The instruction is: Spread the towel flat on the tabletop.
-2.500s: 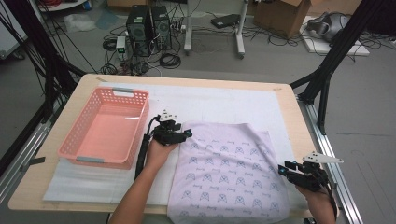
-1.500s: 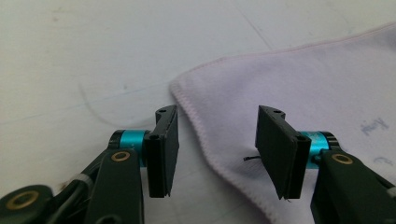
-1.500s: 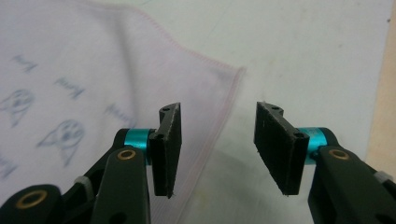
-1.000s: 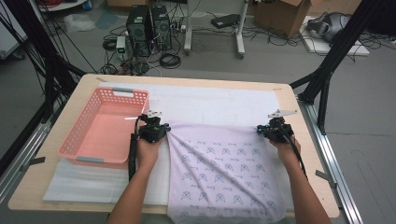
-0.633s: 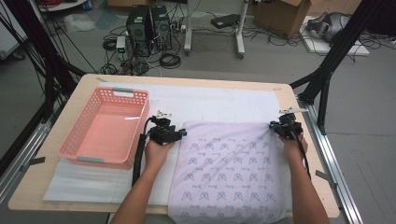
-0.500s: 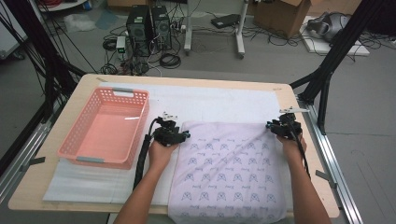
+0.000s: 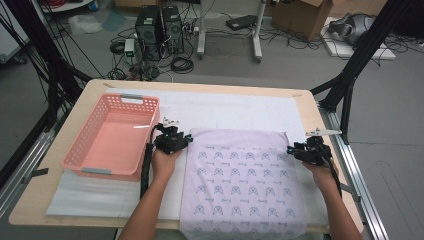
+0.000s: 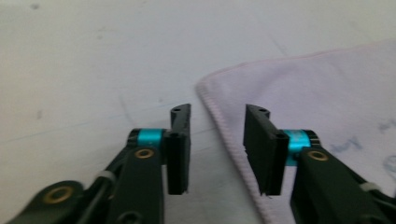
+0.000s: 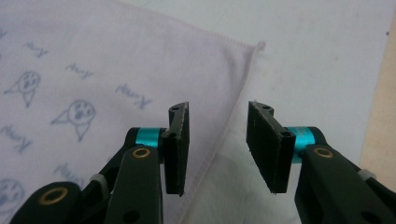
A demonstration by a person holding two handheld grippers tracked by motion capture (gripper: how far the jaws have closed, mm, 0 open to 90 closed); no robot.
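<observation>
A pale lilac cloth [image 7: 240,180] printed with small blue faces lies flat on the white mat, its near edge hanging at the table's front. My left gripper [image 7: 186,141] hovers at the cloth's far left corner [image 8: 205,88]; its jaws have just been opening and stand apart, with the hem lying on the mat below the gap, unpressed. My right gripper [image 7: 292,150] sits at the far right corner [image 9: 257,46]; its jaws have just been opening too, and the cloth's right edge [image 9: 229,126] lies loose beneath them.
A pink plastic basket [image 7: 85,150] stands empty on the left of the table. A white foam mat [image 7: 235,107] covers the wooden tabletop [image 7: 315,120]. Black frame legs, computers and cables stand on the floor beyond the far edge.
Both grippers held the cloth's far corners up and drew it taut; now the cloth lies flat, both pairs of jaws have opened, and the right hand has shifted outward and nearer.
</observation>
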